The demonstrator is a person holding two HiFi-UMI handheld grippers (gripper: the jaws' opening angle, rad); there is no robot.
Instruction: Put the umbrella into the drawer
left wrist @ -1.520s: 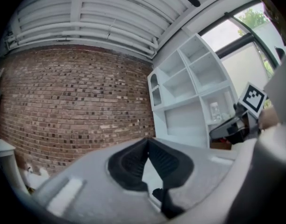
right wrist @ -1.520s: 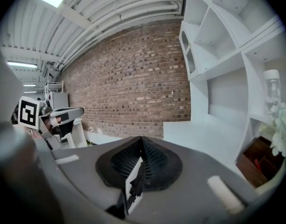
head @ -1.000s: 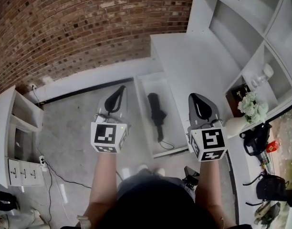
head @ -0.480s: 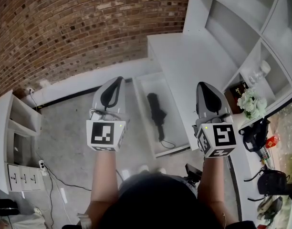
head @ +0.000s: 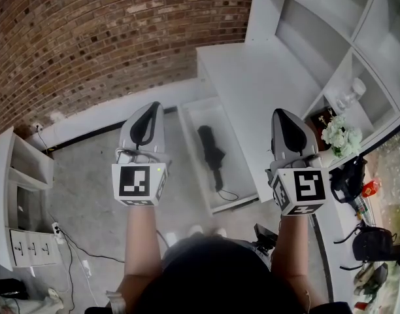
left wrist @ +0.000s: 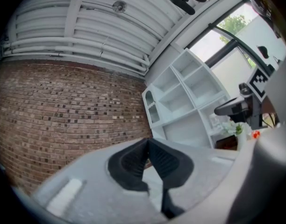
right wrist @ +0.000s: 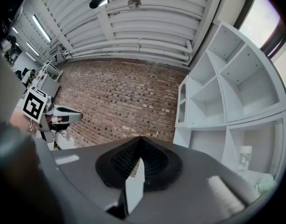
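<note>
Umbrella (head: 212,154), black, folded and compact, lies lengthwise on the bottom of the open white drawer (head: 237,156), its thin cord looped at the end nearer the person. In the head view it sits between the 2 tongs, with the drawer's side walls running on either side of it. The left tongs (head: 152,108), grey with black ribbed pads, hang to its left over the grey concrete floor (head: 89,156). The right tongs (head: 283,113), of the same make, hang to its right over the edge of the white worktop (head: 259,77) that the drawer slides out from. Neither pair touches the umbrella, and both are clear of the drawer.

In the left gripper view the left tongs (left wrist: 147,141) have their 2 pads meeting at the tips, closed on nothing, and point toward the red brick wall (left wrist: 63,115) and the white shelving unit (left wrist: 189,92). In the right gripper view the right tongs (right wrist: 140,139) are likewise pressed together and empty, facing the same wall and shelves.

Each pair carries a cube with square black-and-white markers, and a bare forearm runs back from each cube toward the person. White flowers (head: 337,138) stand in a lower shelf compartment to the right of the right tongs.
</note>
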